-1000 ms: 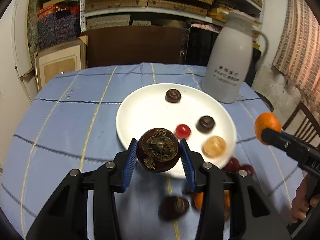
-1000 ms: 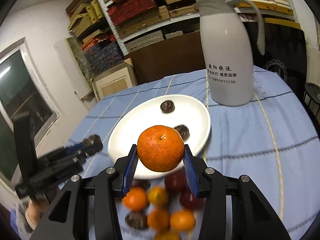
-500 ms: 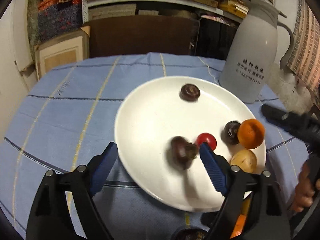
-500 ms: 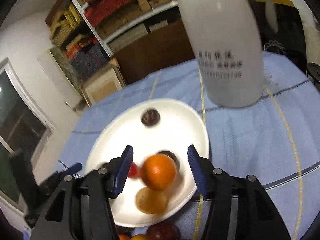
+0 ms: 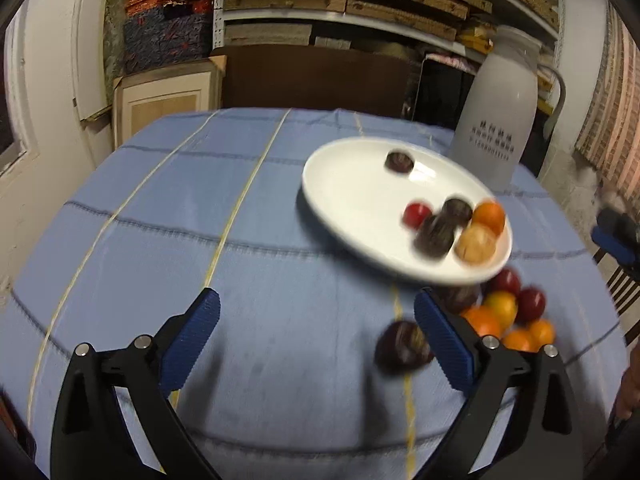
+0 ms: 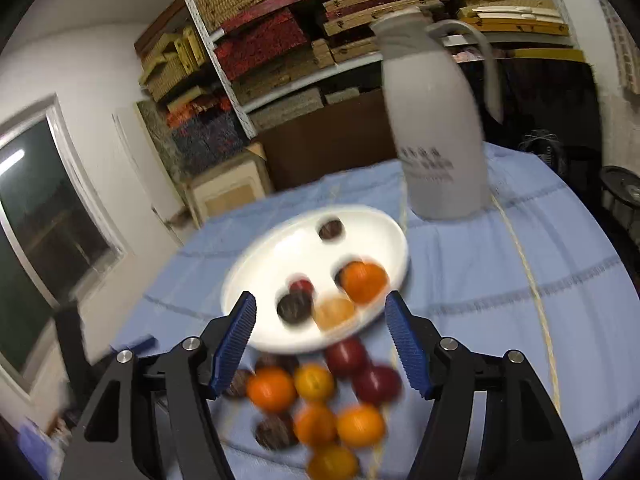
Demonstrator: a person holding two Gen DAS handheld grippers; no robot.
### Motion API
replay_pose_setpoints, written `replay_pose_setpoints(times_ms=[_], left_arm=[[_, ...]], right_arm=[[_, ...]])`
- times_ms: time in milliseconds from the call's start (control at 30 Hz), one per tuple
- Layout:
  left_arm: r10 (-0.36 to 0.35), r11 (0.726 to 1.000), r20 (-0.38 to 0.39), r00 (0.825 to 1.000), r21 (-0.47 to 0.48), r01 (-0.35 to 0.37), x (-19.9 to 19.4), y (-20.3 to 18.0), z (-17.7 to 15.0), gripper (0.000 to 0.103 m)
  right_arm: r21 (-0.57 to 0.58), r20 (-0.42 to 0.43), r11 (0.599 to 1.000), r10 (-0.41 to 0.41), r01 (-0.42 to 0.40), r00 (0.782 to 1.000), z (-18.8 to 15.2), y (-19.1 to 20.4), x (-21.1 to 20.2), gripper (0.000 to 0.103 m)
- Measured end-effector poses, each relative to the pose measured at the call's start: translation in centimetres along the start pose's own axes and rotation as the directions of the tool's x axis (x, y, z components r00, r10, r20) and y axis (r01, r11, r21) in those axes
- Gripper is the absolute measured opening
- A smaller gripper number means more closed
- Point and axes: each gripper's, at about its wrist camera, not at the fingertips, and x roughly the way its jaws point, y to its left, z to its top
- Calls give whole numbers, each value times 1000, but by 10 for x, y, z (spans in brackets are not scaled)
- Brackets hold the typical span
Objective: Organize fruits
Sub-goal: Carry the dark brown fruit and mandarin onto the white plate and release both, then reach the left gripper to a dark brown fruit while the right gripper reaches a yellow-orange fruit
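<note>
walls: white (image 6: pixel 100 60) | shelves (image 6: pixel 320 40): stacked boxes | window (image 6: pixel 40 220): dark | tablecloth (image 5: pixel 240 240): blue

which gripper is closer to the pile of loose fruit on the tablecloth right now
Right. The right gripper hangs open directly over the fruit pile. The left gripper, also open and empty, sits beside it, the pile just past its right finger.

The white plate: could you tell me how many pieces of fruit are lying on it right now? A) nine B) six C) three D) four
B: the white plate holds six: a dark fruit at the far side, a small red one, two more dark ones, an orange and a pale yellowish fruit.
</note>
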Motion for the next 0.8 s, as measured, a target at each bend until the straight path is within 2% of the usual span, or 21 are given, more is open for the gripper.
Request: replay_pose_setpoints(times_ms=[133,233,433,700,800], left_arm=[[31,999,-23,999,38,-30,1,-7,-17,96],[32,997,-22,999,73,-30,0,-15,-23,97],[66,984,-21,998,166,-61,5,-32,-28,98],[85,958,-60,995,280,-65,26,-57,-27,98],[80,957,-74,994,286,-55,32,-60,-25,98]], right_arm=[[-48,-70,997,-66,63,995,-39,-4,-3,68],[-72,-93,995,-71,65,993,-54,-1,-6,70],[-159,-136,983,-114,92,984,-66,13,2,72],[-148,-166,982,-141,117,976,-69,7,7,73],[-157,-177,981,-142,115,974,-70,9,10,73]])
